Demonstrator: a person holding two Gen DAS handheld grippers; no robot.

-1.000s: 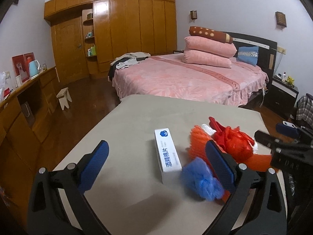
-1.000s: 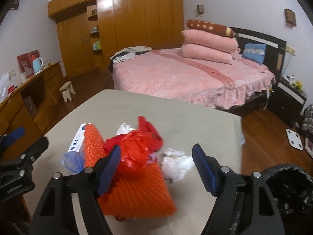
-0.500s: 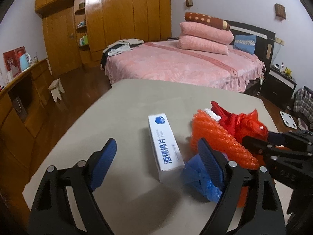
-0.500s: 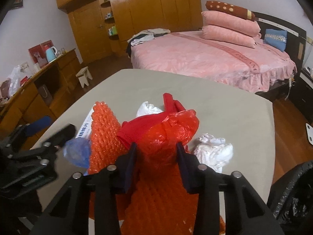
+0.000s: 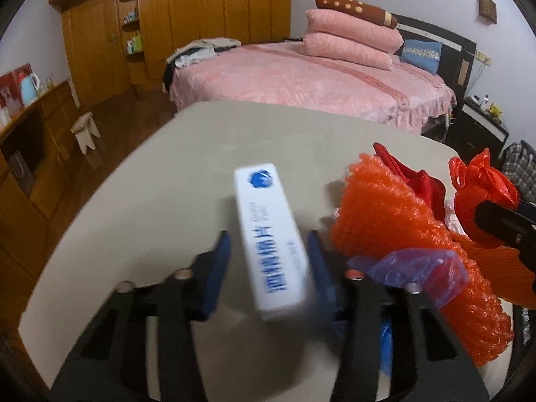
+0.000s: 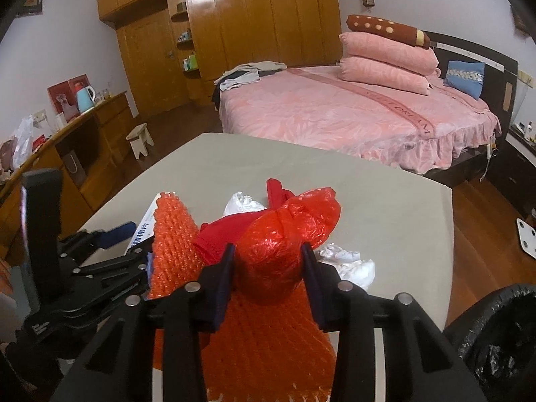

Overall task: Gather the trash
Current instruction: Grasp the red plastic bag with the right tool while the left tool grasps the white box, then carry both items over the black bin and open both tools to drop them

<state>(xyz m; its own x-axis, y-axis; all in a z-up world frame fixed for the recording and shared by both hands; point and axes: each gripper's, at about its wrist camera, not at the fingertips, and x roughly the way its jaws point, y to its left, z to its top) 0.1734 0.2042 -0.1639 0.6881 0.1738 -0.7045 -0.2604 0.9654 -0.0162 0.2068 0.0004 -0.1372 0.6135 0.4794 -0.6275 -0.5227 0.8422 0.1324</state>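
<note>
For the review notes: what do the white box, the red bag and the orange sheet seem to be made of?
White box: likely thin cardboard, smooth printed faces, crisp edges.
Red bag: thin plastic film, glossy, crinkled, slightly translucent.
Orange sheet: probably bubble wrap or foam netting, with regular raised bumps and shine.

Home bedroom: bed [image 6: 351,110], wardrobe [image 6: 241,20].

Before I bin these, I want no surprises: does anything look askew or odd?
The white box between the left gripper's closing jaws sits tilted, its near end lifted off the table. The right gripper squeezes the red bag normally.
</note>
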